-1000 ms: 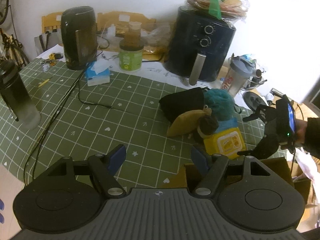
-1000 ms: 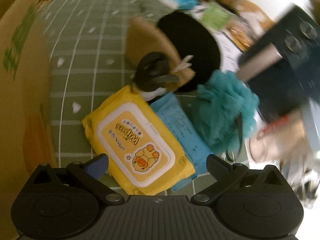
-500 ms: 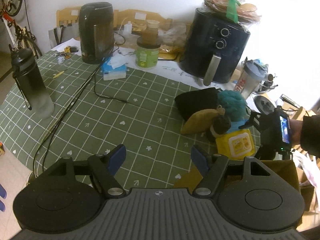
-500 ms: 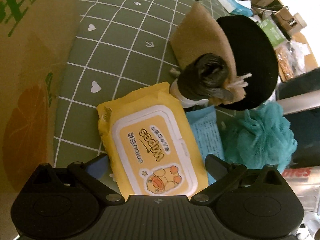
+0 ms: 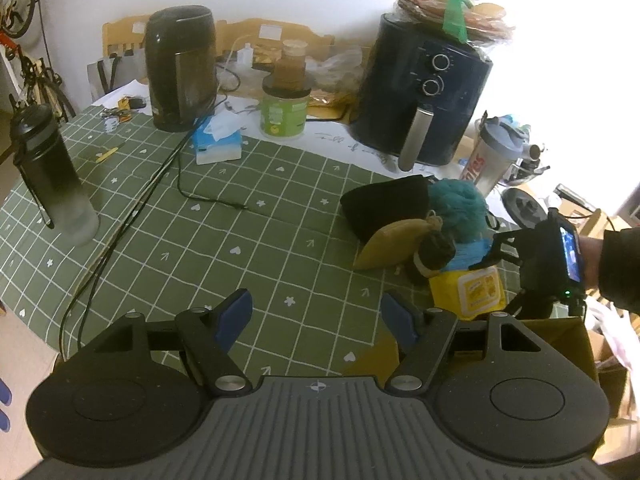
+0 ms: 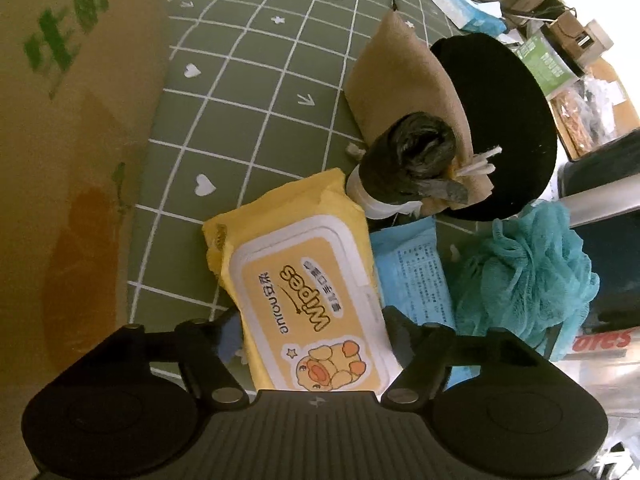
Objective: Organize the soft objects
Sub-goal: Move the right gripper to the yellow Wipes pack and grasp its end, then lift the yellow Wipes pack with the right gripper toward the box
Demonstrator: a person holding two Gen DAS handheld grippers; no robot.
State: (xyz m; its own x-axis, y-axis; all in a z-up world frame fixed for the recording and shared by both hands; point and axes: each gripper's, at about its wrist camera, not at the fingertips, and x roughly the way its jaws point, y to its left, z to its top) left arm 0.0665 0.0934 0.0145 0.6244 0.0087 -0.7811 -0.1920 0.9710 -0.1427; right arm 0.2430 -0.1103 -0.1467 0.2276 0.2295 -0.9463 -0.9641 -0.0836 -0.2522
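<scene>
A yellow wipes pack (image 6: 304, 280) (image 5: 468, 292) lies on the green checked tablecloth (image 5: 224, 248). My right gripper (image 6: 312, 328) (image 5: 496, 284) straddles it from above, jaws closing, both pads touching the pack's long sides. Beside it lie a blue packet (image 6: 416, 272), a teal bath pouf (image 6: 528, 272) (image 5: 460, 208), a black roll of bags (image 6: 408, 160), a tan pouch (image 6: 404, 76) (image 5: 392, 244) and a black soft cap (image 6: 504, 120) (image 5: 384, 208). My left gripper (image 5: 316, 316) hovers open over the cloth to the pile's left, holding nothing.
A cardboard box (image 6: 60, 160) (image 5: 552, 340) stands by the table edge, close to the pack. Farther back are an air fryer (image 5: 424, 108), a kettle (image 5: 180, 72), a green jar (image 5: 284, 112), a tissue pack (image 5: 218, 140), a shaker bottle (image 5: 492, 156) and a dark bottle (image 5: 48, 176). A cable (image 5: 160, 184) crosses the cloth.
My right gripper rolled, came down over the yellow pack and narrowed its jaws from wide apart to the pack's sides. The left gripper's jaws kept the same width.
</scene>
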